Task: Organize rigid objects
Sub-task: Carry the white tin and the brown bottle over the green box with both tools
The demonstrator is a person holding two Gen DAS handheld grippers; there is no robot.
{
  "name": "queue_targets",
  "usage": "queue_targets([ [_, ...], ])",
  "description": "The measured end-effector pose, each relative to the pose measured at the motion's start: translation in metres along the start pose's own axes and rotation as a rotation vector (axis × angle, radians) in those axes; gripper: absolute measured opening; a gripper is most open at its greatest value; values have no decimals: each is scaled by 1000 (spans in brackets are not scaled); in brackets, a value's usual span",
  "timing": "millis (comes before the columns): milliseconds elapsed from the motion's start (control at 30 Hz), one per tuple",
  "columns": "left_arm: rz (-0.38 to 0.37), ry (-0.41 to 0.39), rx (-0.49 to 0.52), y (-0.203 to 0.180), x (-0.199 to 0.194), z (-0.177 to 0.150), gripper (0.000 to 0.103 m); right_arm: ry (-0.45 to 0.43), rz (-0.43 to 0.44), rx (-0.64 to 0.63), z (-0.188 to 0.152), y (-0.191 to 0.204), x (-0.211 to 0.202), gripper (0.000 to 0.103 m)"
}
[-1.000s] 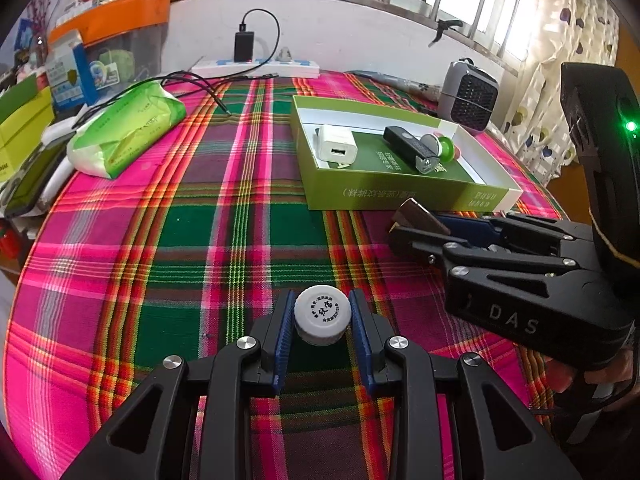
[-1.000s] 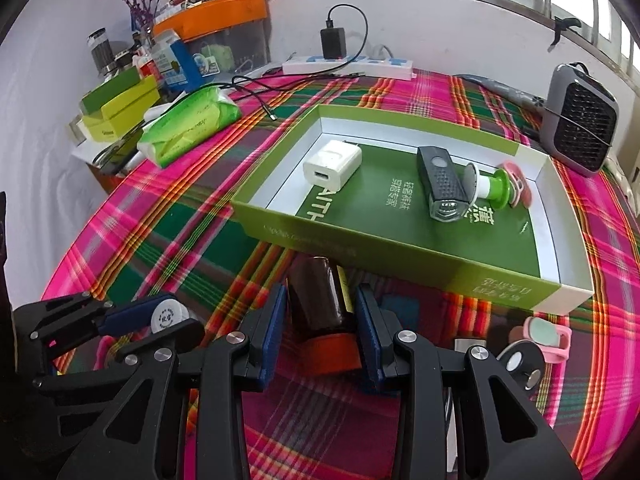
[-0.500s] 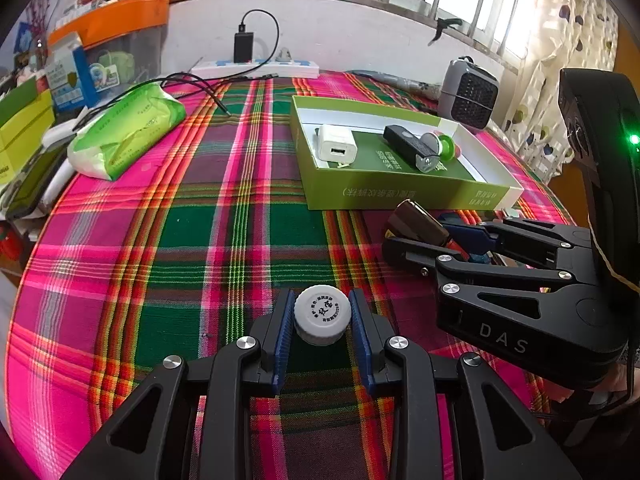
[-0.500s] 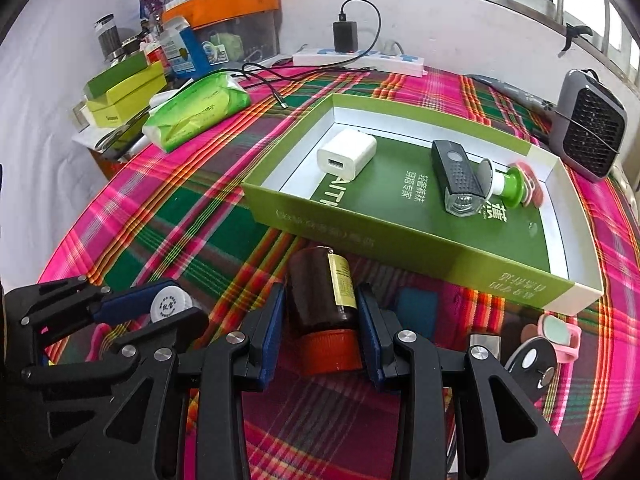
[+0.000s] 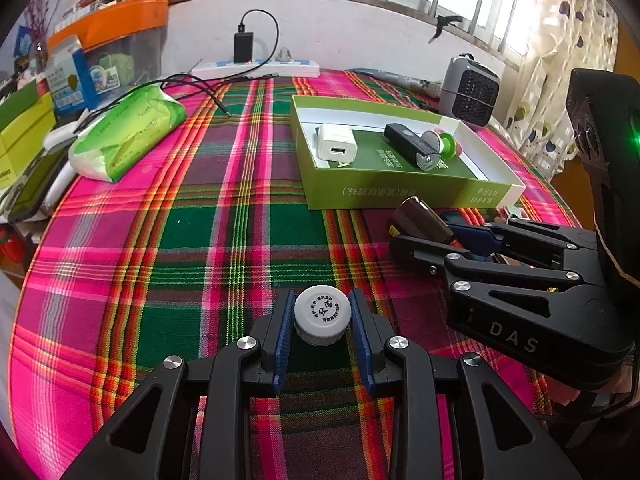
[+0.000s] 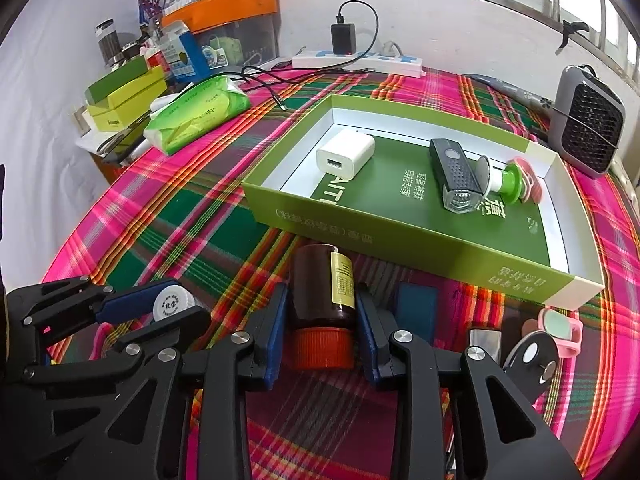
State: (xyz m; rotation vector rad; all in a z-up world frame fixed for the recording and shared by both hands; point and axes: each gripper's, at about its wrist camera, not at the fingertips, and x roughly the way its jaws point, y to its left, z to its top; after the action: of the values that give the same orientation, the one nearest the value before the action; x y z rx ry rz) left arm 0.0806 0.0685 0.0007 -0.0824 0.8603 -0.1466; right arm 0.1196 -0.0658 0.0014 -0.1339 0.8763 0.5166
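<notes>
While its jaws have just been closing, the right gripper (image 6: 322,312) now has both blue pads against the brown bottle (image 6: 323,280), which lies on its side on the plaid tablecloth (image 5: 160,240), orange cap toward the camera, just beside the near wall of the green box (image 6: 400,240). The left gripper (image 5: 322,320) holds a white-capped bottle (image 5: 322,314) by its cap in narrow jaws, near the table's front edge. Inside the box lie 3 things: a white charger (image 6: 346,154), a black bike light (image 6: 456,178) and a green-stemmed piece (image 6: 512,182). I judge the grasping step is finishing; next, each bottle must be lifted clear of the box wall and lowered onto bare floor between charger and near wall.
</notes>
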Motion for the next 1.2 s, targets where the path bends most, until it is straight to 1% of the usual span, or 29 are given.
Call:
queue_targets([
  [133,1,-1,3,-1,0,1,27,-9,4,11,0,-2,-3,33],
  [433,2,-31,12,-2,-10,10,27,-37,8,39,1,-11,-14,33],
  [800,-17,-84,37,-13,-22,36,27,-86,11,72,7,-24,-36,33],
  [1200,-37,-113,60,-28,-18,66,27,-126,-35,107,21,-55,-53,33],
])
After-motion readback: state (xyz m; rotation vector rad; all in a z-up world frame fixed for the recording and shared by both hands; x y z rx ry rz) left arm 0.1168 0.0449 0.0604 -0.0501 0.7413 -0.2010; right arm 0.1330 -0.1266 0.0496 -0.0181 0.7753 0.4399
